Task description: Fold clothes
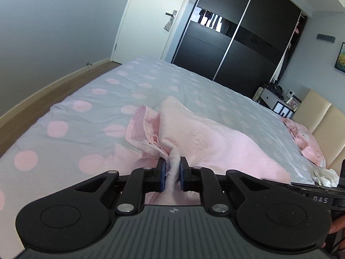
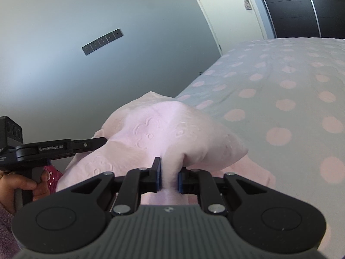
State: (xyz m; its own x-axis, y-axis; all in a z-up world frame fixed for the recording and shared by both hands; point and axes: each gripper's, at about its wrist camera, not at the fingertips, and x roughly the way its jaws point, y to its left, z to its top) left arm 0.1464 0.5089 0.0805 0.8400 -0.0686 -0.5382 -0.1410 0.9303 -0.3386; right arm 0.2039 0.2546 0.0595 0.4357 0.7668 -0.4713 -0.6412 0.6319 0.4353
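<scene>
- Here, closest to the left wrist camera, the left gripper [image 1: 172, 173] is clenched on a bunched fold of a pale pink garment [image 1: 207, 138], its blue pads [image 1: 162, 172] pressing the cloth from both sides.
- In the right wrist view, the right gripper [image 2: 169, 178] likewise pinches a fold of the same garment [image 2: 163, 133], which rises in a hump between the two tools and shows an embossed floral pattern.
- At the left edge of the right wrist view, the left tool's black arm [image 2: 54, 147] carries the lettering "GenRobot.AI"; a hand [image 2: 23, 185] grips its handle, with a fuzzy mauve sleeve [image 2: 5, 222] below.
- At the right edge of the left wrist view, the other tool's body shows the letters "DAS" [image 1: 320, 199], the rest cut off.
- The garment trails down onto a bed [image 1: 71, 116] covered in grey bedding with pink dots; a ruffled pink edge [image 1: 142, 127] lies just left of the lifted fold.
- Farther along the bed, near a beige headboard [image 1: 323, 120], lie more pink clothes [image 1: 306, 142] and a small white item [image 1: 325, 176].
- Beyond stands a white bedside unit [image 1: 273, 101] cluttered with dark objects.
- At the back, a dark sliding wardrobe [image 1: 243, 43] stands beside a white door [image 1: 155, 21] with a metal handle; a grey panel of sockets [image 2: 102, 42] is set in the wall, and a framed picture [image 1: 340, 58] hangs at the far right.
</scene>
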